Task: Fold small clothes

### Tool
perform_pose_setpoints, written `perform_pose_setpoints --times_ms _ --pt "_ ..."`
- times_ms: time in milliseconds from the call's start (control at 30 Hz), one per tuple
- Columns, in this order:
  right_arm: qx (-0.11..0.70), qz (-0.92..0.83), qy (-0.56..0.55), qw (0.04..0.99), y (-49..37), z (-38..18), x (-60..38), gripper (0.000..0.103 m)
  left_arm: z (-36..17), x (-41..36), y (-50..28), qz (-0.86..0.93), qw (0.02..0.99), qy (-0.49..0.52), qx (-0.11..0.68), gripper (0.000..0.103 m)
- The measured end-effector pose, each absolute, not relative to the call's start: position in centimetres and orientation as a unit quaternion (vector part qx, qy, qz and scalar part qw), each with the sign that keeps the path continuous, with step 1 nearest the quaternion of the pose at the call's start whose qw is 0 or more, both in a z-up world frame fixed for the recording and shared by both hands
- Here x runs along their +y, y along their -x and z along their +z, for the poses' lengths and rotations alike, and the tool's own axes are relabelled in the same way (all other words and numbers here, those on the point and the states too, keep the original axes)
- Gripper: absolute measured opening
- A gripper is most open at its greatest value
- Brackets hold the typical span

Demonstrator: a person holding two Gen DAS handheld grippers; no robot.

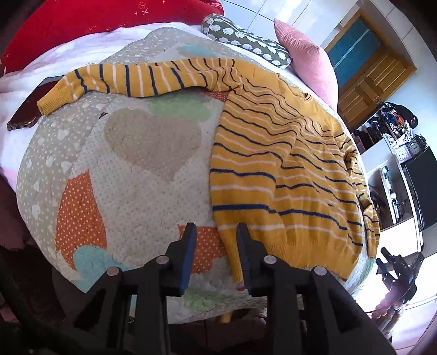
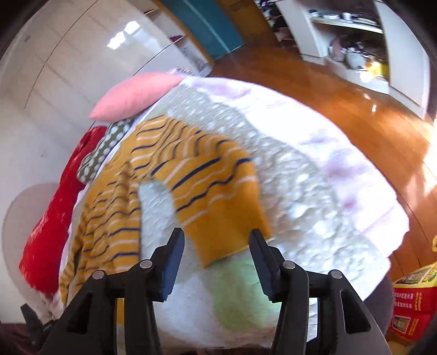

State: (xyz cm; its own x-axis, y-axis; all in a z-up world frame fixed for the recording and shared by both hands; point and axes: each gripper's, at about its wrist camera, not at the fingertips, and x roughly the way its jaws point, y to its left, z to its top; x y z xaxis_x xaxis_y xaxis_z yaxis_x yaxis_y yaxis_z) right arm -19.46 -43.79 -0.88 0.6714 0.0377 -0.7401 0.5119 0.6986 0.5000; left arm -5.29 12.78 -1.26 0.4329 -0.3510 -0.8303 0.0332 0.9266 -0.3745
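Counting first: one yellow striped sweater (image 1: 273,163), one patchwork quilt (image 1: 136,169), one pink cushion (image 1: 308,57), one olive bolster with white sheep print (image 1: 245,41), one red pillow (image 1: 82,21), one phone (image 1: 27,114), two grippers.

Left gripper (image 1: 215,232): jaws parted by a narrow gap, blue pads facing each other. The sweater's hem corner hangs down in the gap, close against the right finger; whether the pads actually pinch it cannot be told. Nothing is clamped visibly.

Right gripper (image 2: 215,240): jaws spread wide, released. One sleeve cuff lies between and just beyond the fingertips at 12 o'clock; contact with either pad cannot be told. This view is motion-blurred.

Sweater position: spread flat on the quilt, body toward 3 o'clock in the left wrist view, one sleeve stretched out toward 10 o'clock with its ribbed cuff touching the phone. In the right wrist view the sweater (image 2: 164,174) runs from 12 toward 9 o'clock.

Materials: sweater is a fine knit, mustard with navy and white stripes, ribbed hem and cuffs, wrinkled across the chest. Quilt (image 2: 300,177) is stitched and puckered, with dotted orange patches, a beige heart, green and teal cloud shapes. Pink cushion (image 2: 136,92) is corduroy-ribbed. Phone is dark and glossy with rounded corners.
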Motion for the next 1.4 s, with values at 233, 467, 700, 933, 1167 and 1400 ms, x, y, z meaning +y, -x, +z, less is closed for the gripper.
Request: perform_pose_setpoints --times_ms 233,467,700,933,1167,1400 --pt "0.372 -0.148 -0.346 0.848 17.2 -2.0 -44.1 0.055 -0.9 9.7 3.3 -0.141 0.824 0.163 0.525 0.033" --pt "0.361 -0.169 -0.243 0.884 13.0 4.8 -46.7 0.008 -0.4 8.9 2.6 -0.157 0.827 0.169 0.513 0.039" --pt "0.251 -0.247 -0.196 0.915 10.3 18.8 -51.6 0.008 -1.3 10.7 1.7 -0.154 0.825 0.185 0.511 0.042" --pt "0.307 -0.1 -0.169 0.931 -0.7 19.8 -40.1 0.008 -1.9 13.8 1.6 -0.146 0.825 0.214 0.503 0.042" --pt "0.406 0.065 -0.147 0.9 -13.9 13.0 -22.3 0.008 -1.3 17.7 2.5 -0.114 0.845 0.214 0.477 0.048" --pt "0.502 0.106 -0.076 0.855 -22.5 2.4 -8.8 0.008 -2.4 21.4 2.6 -0.087 0.841 0.238 0.477 0.049"
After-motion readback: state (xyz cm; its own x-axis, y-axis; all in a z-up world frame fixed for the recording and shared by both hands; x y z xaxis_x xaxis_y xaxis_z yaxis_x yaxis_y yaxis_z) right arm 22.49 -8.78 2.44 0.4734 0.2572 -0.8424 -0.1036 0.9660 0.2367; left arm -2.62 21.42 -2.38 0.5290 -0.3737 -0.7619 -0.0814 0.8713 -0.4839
